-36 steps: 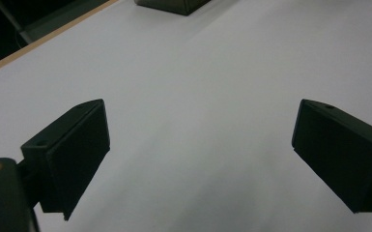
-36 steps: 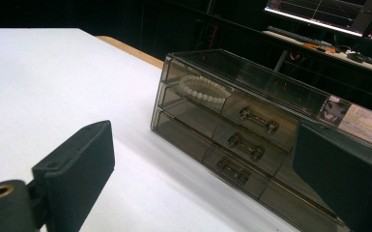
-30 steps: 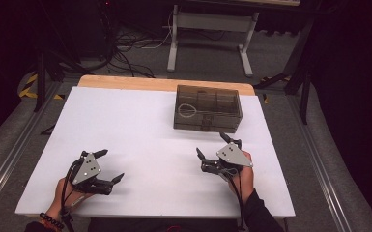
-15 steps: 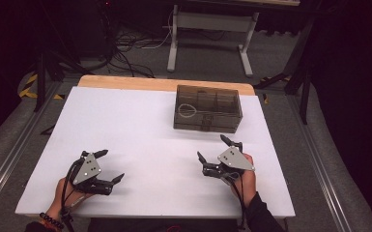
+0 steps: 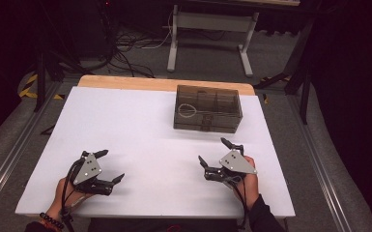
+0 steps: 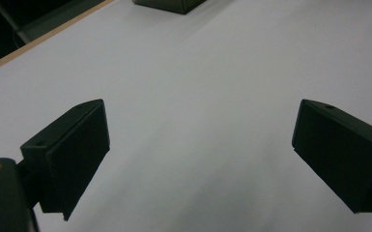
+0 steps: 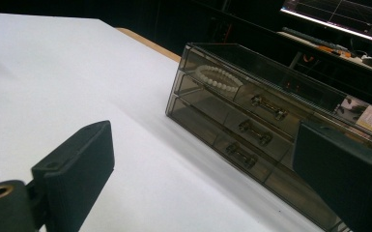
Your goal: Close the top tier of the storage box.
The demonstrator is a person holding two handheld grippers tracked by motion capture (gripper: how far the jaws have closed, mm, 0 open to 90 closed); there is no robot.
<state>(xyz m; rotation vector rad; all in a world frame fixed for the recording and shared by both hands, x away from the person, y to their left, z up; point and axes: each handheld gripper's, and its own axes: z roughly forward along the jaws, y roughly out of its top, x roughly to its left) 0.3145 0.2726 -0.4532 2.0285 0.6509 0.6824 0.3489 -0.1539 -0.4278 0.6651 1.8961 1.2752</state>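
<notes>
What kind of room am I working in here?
Probably a lab or workshop: a white table on a dark floor, loose cables behind it, a desk frame beyond, and a smoky plastic drawer box as the work piece.

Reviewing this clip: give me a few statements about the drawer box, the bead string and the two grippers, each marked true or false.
1. The smoky drawer box stands at the table's far side, nearer the right gripper than the left gripper. True.
2. The right gripper is shut on a drawer handle. False: its jaws are spread and empty, short of the box.
3. A string of pale beads lies in the box's upper part. True.
4. The left gripper holds the beads. False: it is open over bare white table.
</notes>
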